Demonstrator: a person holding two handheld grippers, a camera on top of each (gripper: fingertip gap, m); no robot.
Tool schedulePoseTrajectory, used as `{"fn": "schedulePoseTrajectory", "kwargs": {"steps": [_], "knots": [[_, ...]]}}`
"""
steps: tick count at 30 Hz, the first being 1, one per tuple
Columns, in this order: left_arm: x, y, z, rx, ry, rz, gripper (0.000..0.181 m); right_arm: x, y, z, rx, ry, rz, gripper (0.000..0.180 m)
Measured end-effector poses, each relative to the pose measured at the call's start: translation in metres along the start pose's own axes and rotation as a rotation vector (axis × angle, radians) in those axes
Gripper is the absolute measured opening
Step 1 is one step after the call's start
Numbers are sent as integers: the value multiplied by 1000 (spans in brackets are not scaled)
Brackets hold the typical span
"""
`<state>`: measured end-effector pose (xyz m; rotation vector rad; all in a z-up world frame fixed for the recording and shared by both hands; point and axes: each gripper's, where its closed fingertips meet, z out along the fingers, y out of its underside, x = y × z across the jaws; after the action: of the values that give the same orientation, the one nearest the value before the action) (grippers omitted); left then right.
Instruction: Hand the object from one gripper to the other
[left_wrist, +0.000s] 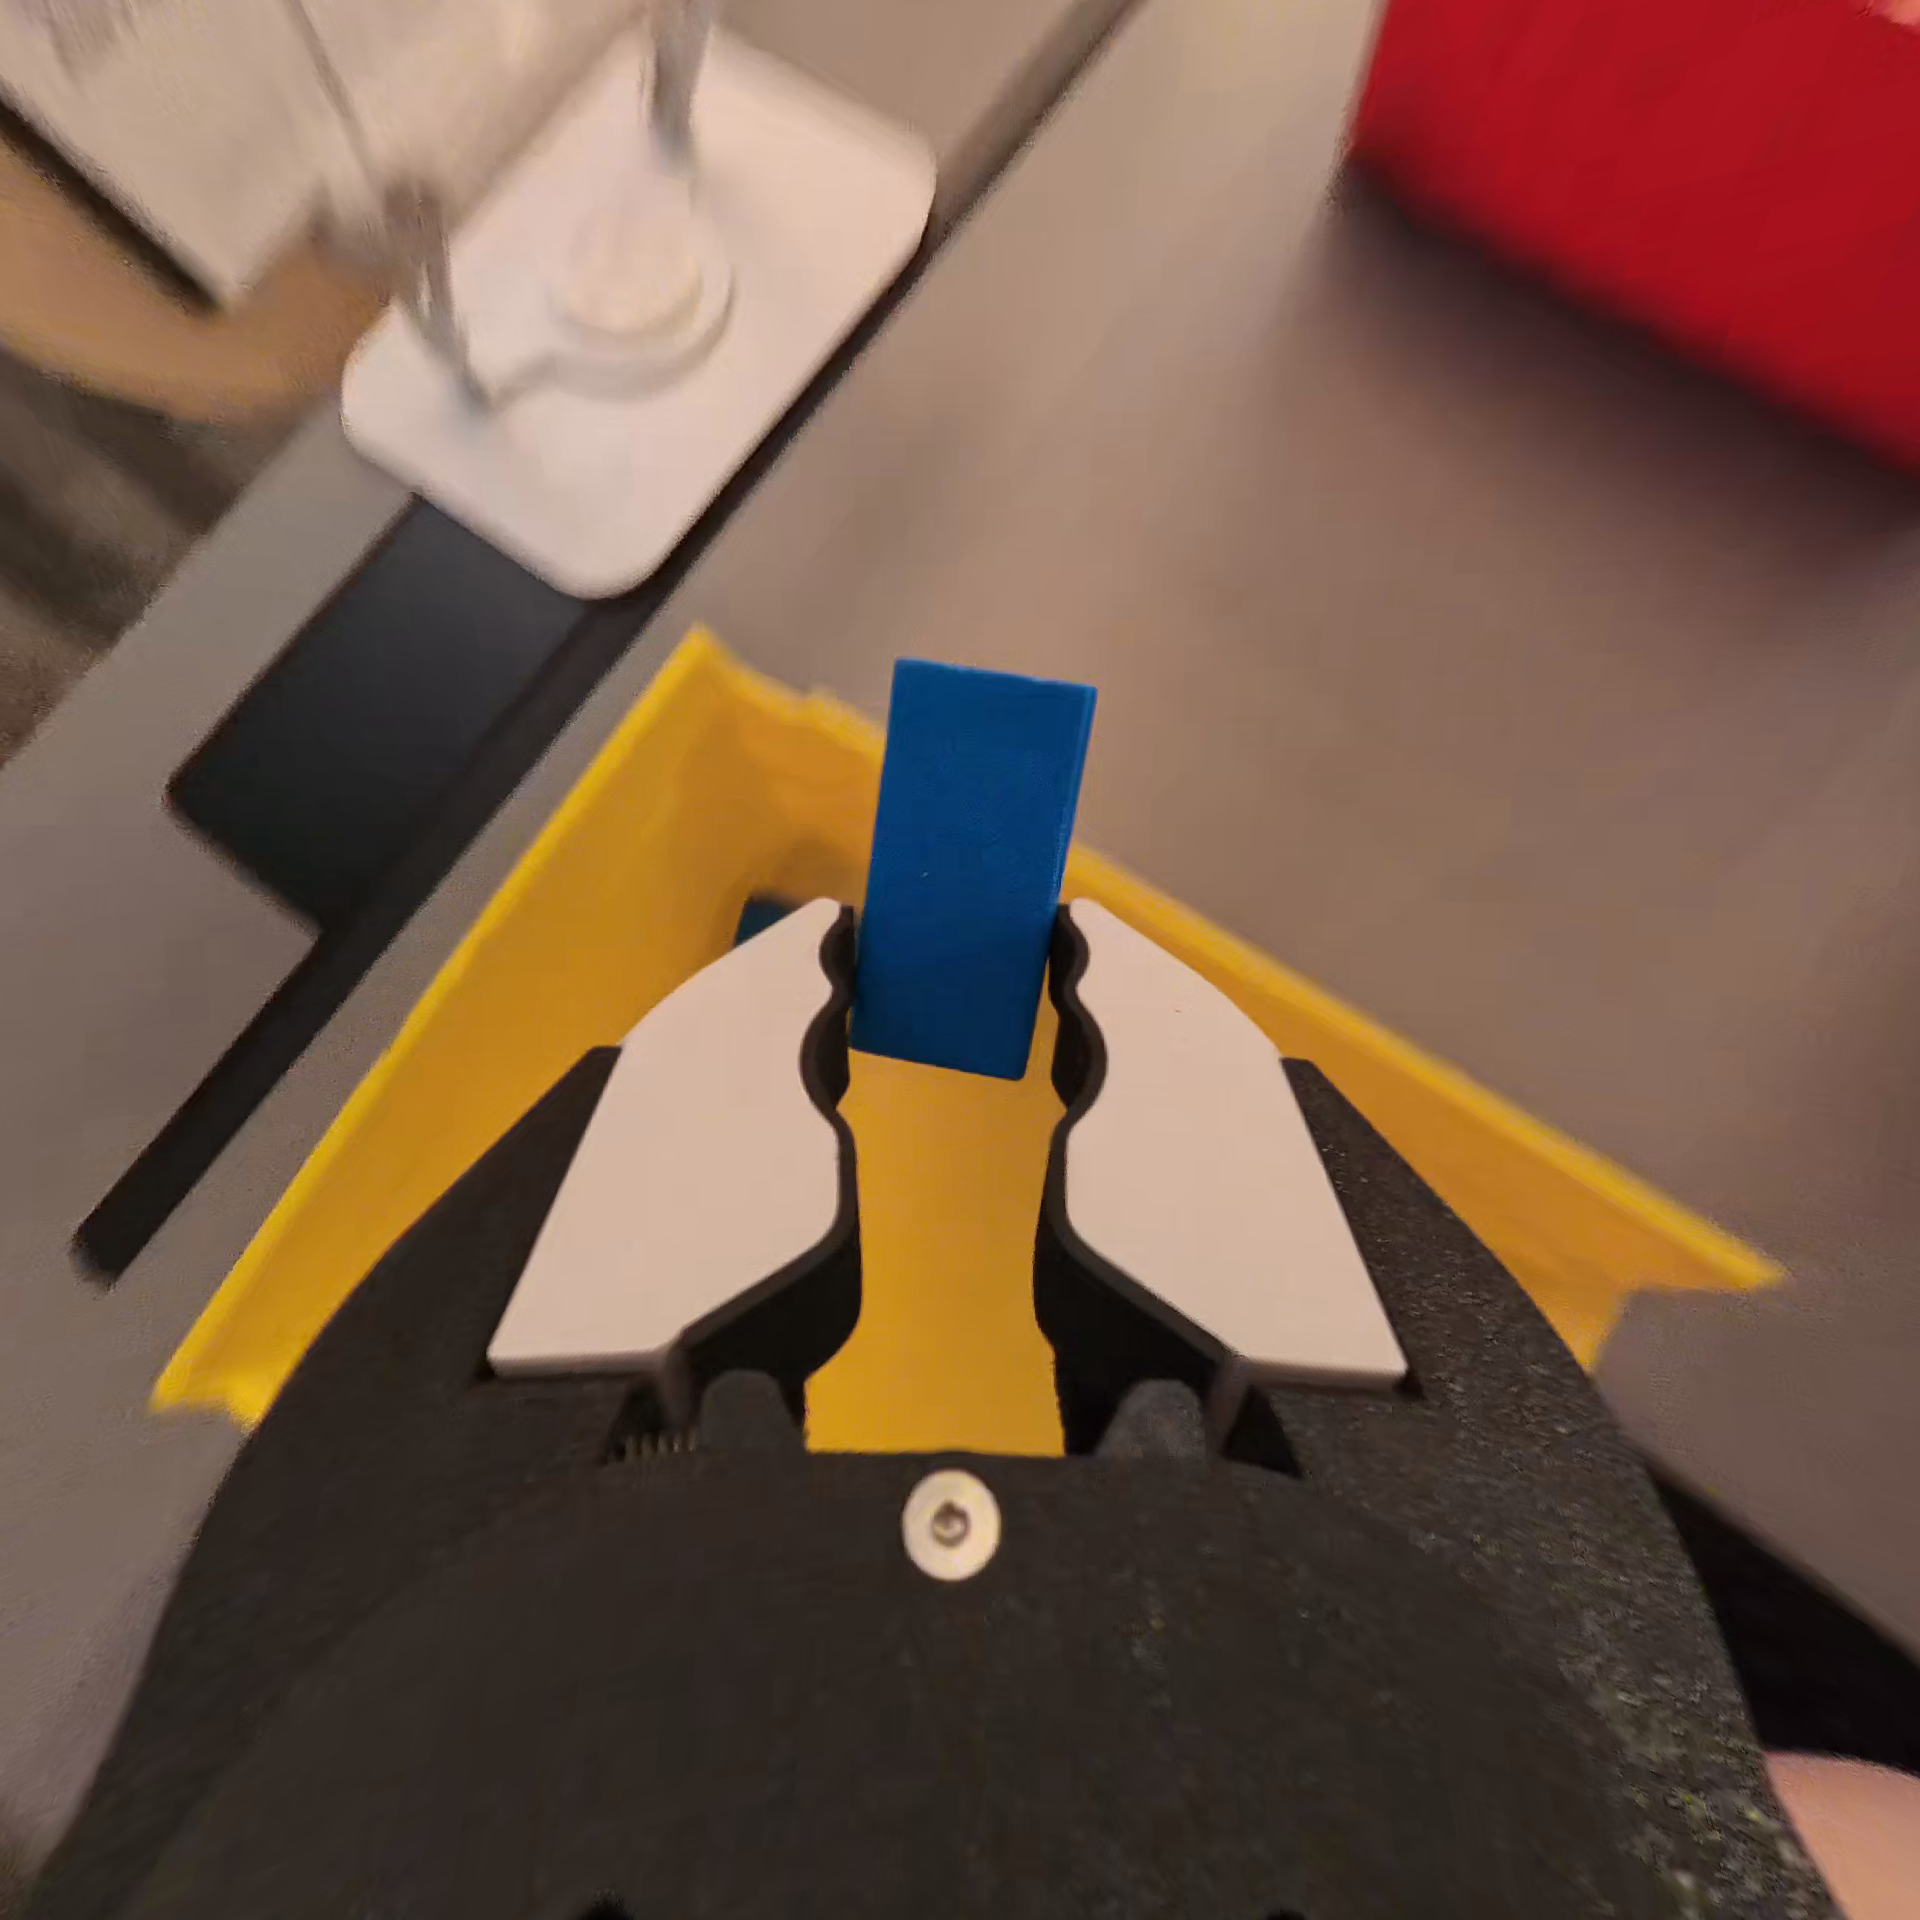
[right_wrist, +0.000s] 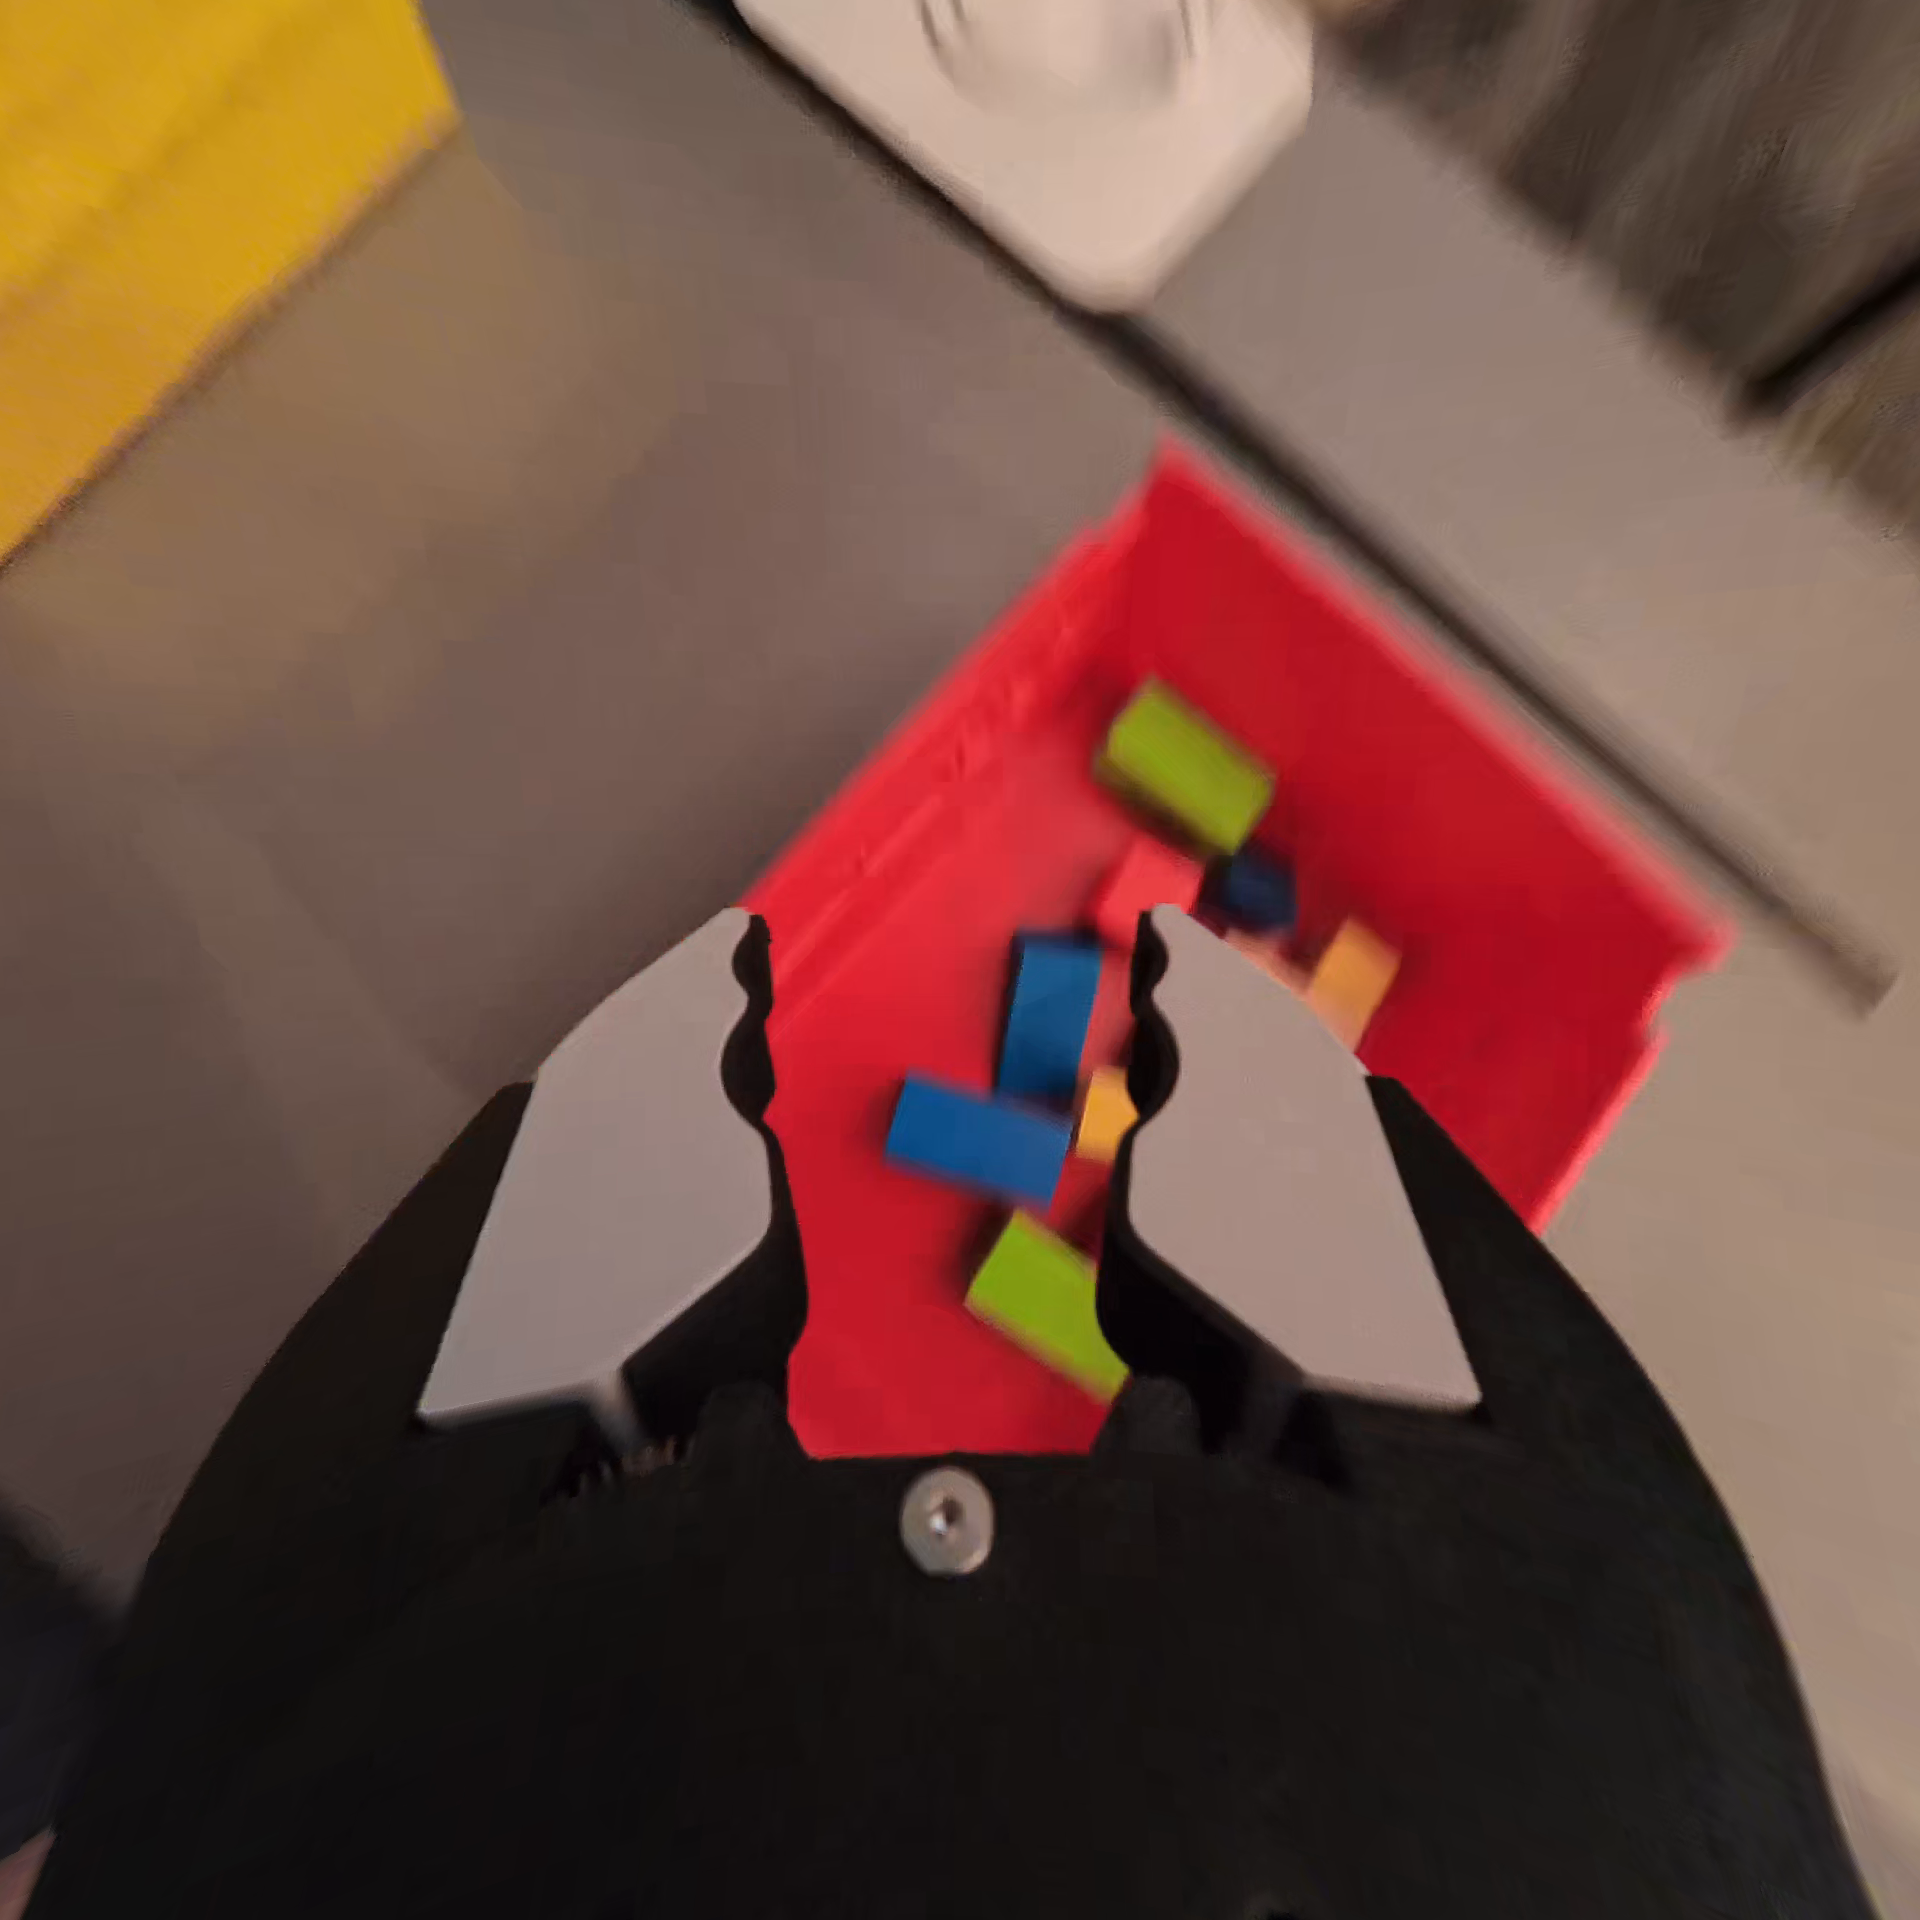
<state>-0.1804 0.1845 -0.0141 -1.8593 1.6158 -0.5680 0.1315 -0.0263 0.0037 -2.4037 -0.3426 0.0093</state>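
The blue block (left_wrist: 966, 883) is gripped upright between the fingertips of the left gripper (left_wrist: 951, 977), its upper half standing clear above the pads, over the yellow bin (left_wrist: 582, 935). A scrap of blue is glimpsed in that bin at about ten o'clock from the left fingertip; what it is cannot be told.

The right gripper (right_wrist: 951, 945) is seen with its fingers parted and nothing between them, held above the red bin (right_wrist: 1455, 810), where green, blue and orange blocks lie loose. The yellow bin is seen at ten o'clock in that view, well apart. On the left view, the red bin is found at one o'clock and a white stand (left_wrist: 644, 343) at eleven o'clock on the grey table (left_wrist: 1351, 623).

The step in hand is judged to be the carry toward the meeting point, the handover itself not yet begun. Next, the grippers must be brought together, and the free upper half of the block must be closed upon by the right fingers before the left grip is released.
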Motion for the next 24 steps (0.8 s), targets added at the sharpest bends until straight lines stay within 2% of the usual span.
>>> {"fn": "schedulePoseTrajectory", "kwargs": {"steps": [2, 5, 7, 8, 9, 10, 13, 17, 21, 24], "knots": [[32, -49, -19, 233, 160, -52, 34, -16, -44, -6, 196, 45, -184, 74], [92, -110, -52, 517, 528, -168, 33, -63, -106, -21, 525, 101, -443, 78], [120, -125, -56, 538, 689, -216, 33, -104, -132, -33, 749, 135, -617, 78], [130, -126, -50, 512, 719, -209, 33, -121, -139, -38, 842, 155, -680, 77], [138, -125, -42, 479, 723, -188, 33, -136, -140, -35, 878, 142, -727, 68], [142, -124, -33, 453, 711, -176, 33, -148, -139, -26, 856, 99, -741, 64], [145, -123, -18, 427, 759, -200, 33, -160, -132, 2, 764, 14, -750, 74], [148, -120, -15, 399, 815, -222, 33, -165, -130, 14, 750, 42, -815, 72], [165, -117, -18, 358, 874, -179, 33, -174, -131, 20, 763, 72, -883, 61], [173, -116, -17, 341, 895, -147, 33, -181, -131, 16, 811, 49, -899, 45]]}}
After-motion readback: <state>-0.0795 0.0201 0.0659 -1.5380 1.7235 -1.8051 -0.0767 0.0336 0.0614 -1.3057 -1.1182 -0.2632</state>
